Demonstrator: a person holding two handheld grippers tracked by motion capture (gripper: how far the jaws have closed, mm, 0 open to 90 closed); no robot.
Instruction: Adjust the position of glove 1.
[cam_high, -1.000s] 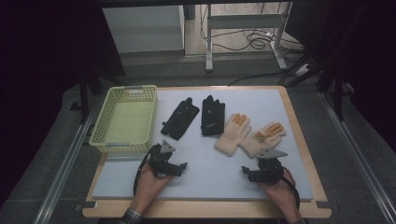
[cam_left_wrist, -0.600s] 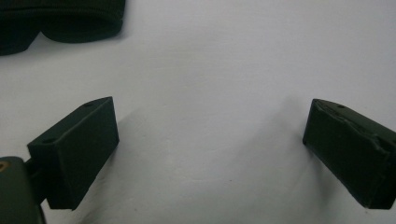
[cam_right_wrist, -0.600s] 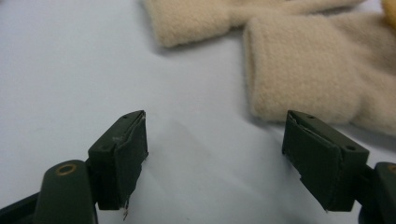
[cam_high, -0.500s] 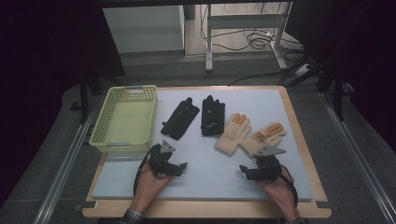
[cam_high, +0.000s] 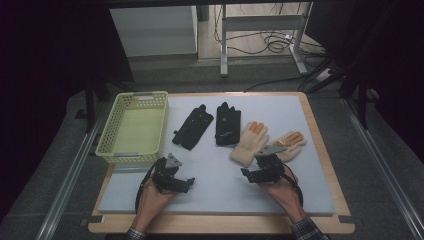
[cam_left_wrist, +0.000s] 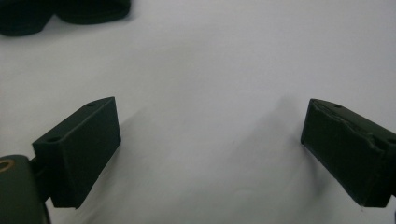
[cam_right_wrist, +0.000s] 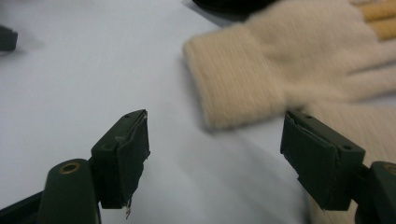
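A white mat (cam_high: 220, 200) carries a yellow basket (cam_high: 131, 131) (empty) beside two black gloves (cam_high: 210, 125) and two cream gloves (cam_high: 265, 142) in a row—likely for sorting. The right gripper (cam_right_wrist: 215, 154), jaws spread, faces a cream cuff; the left gripper (cam_left_wrist: 210, 149), spread too, holds nothing.

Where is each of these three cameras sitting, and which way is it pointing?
High view: above the person's side, looking forward and down on the table; both hands and the left gripper show.
Left gripper view: rides that gripper, looking along its open jaws at the white mat.
Right gripper view: rides the right gripper, facing the cream glove.
Shared: that glove also shows from above.
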